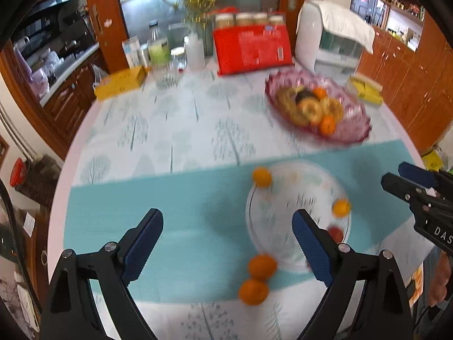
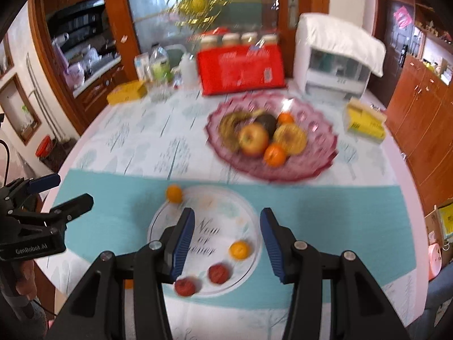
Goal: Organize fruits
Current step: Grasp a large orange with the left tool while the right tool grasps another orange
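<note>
A white printed plate [image 2: 243,212] lies on a teal mat [image 2: 325,226]. On it are a small orange [image 2: 240,250] and a red fruit [image 2: 218,273]; a second red fruit [image 2: 185,286] sits at its near rim. Another orange [image 2: 174,193] rests at the plate's far left edge. Two more oranges [image 1: 262,266] [image 1: 253,291] lie on the mat in front of the plate. My right gripper [image 2: 228,245] hangs open over the plate, holding nothing. My left gripper [image 1: 228,243] is open wide above the mat, left of the plate, also with nothing in it.
A pink glass bowl [image 2: 320,153] behind the plate holds an apple, oranges and other fruit. Along the back of the table stand a red pack of jars [image 2: 240,68], a white appliance [image 2: 334,65], bottles and yellow boxes [image 2: 365,123]. Wooden cabinets flank the round table.
</note>
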